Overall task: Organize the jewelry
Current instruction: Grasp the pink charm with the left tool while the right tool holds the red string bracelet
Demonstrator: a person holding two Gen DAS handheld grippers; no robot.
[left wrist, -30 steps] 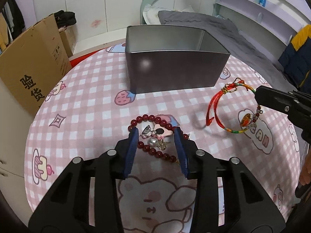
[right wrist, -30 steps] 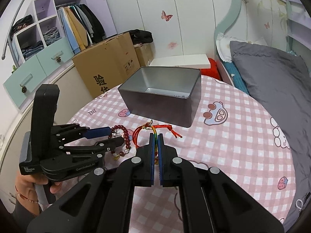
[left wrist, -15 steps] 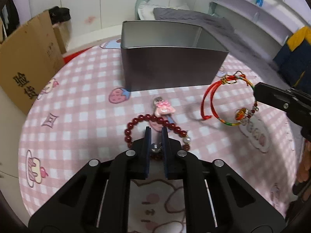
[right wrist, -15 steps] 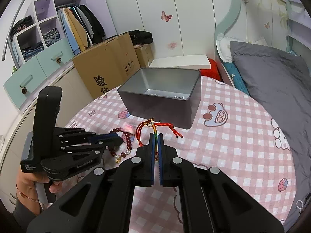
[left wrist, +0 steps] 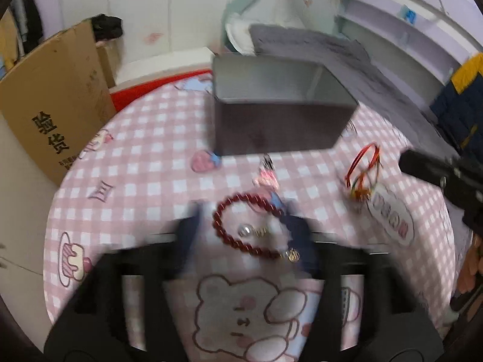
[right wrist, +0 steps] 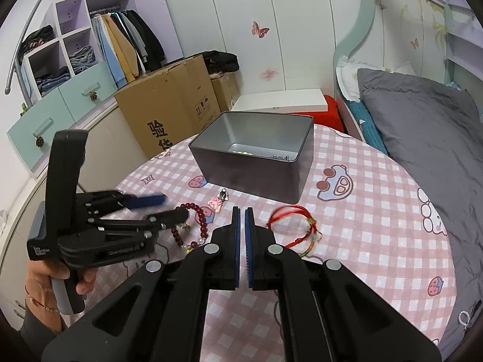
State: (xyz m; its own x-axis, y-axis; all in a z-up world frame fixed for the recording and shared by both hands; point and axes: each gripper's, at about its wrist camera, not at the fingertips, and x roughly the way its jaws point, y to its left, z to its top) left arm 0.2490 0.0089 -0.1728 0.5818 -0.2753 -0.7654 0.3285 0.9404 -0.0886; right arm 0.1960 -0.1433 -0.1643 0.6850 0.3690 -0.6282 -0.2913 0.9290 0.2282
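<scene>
1. While its jaws have just been opening, the left gripper [left wrist: 244, 229] stands apart over the red bead bracelet [left wrist: 241, 226], which lies flat on the tabletop [left wrist: 145, 163] between the two blurred fingers, untouched by either.
2. The right gripper [right wrist: 242, 211] has its blue pads together with nothing between them.
3. Just to the right of its fingertips the red string bracelet [right wrist: 297, 226] lies on the pink checked cloth, loose and apart from the pads.
4. A small pink charm [right wrist: 216, 202] rests on the tabletop between the bead bracelet and the metal tin [right wrist: 256, 157].
5. The tin stands open at the far side of the tabletop; a few small pale and silvery pieces show on its floor, too small to identify.
6. In the right wrist view a hand [right wrist: 60, 274] holds the left gripper's handle at the lower left.
7. A cardboard box [right wrist: 169, 105] stands beyond the tabletop's left edge.
</scene>
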